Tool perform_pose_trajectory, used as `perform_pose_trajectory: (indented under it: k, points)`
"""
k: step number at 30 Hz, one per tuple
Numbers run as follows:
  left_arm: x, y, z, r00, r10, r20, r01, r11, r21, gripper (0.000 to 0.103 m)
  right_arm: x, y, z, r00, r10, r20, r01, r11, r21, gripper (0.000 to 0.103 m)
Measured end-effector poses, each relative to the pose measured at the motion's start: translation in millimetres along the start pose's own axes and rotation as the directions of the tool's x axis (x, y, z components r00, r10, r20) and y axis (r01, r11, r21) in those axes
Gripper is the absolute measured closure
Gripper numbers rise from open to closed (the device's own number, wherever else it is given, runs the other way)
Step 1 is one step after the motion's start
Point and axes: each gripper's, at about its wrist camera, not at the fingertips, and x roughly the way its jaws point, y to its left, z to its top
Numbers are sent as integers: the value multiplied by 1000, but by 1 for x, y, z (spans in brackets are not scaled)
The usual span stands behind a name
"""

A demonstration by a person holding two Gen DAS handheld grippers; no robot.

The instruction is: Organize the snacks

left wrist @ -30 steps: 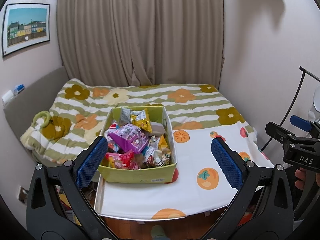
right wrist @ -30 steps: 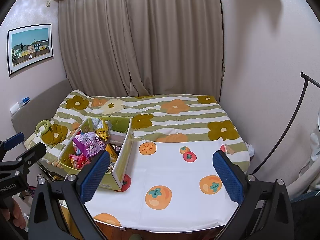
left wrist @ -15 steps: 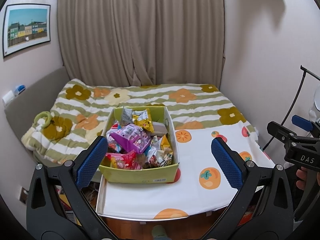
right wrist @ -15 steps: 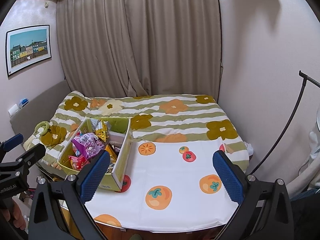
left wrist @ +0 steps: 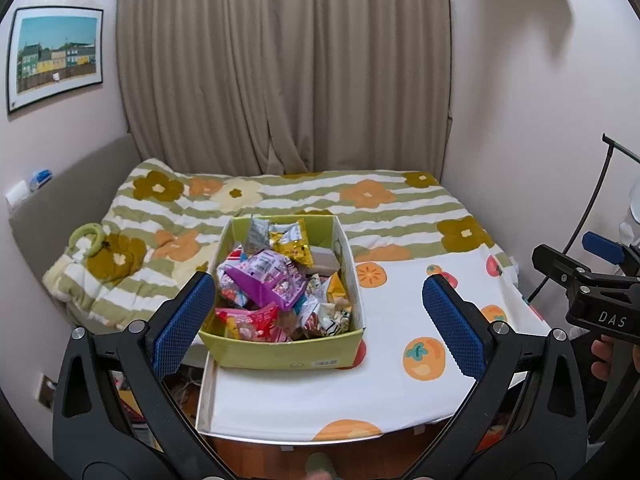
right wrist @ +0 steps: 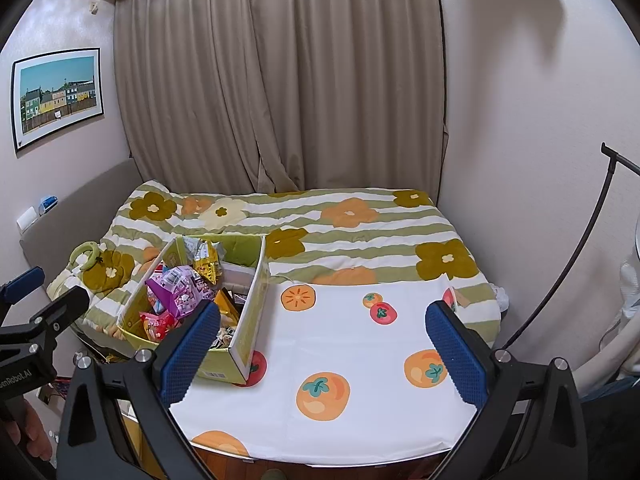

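Where beige curtains [right wrist: 280, 80] hang, a fruit-print cloth [right wrist: 360, 360] covers the table beside the bed [right wrist: 360, 224].

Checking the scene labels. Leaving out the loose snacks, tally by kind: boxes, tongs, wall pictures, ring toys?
snack box: 1
tongs: 2, left tongs and right tongs, both open
framed picture: 1
green ring: 1
Total: 5

There was one green box [left wrist: 280, 354] heaped with snack packets [left wrist: 276, 284], too jumbled to count, one framed picture [left wrist: 54, 58], and two tongs [left wrist: 316, 320] [right wrist: 320, 344].
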Motion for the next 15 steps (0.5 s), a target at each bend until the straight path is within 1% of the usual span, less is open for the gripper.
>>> perform_pose_trajectory:
  k: [6, 11, 15]
  points:
    - [-3, -2, 1, 1000, -2, -5, 2, 1000, 11, 0, 0, 3, 0, 1000, -2, -5, 2, 1000, 2, 1]
    - [-4, -6, 0, 1000, 24, -12, -23, 999, 38, 0, 1, 4, -1, 1000, 3, -9, -3, 1000, 7, 1]
    - [-6, -4, -3, 1000, 19, -4, -18, 999, 32, 0, 4, 7, -3, 1000, 11, -22, -11, 1000, 3, 1]
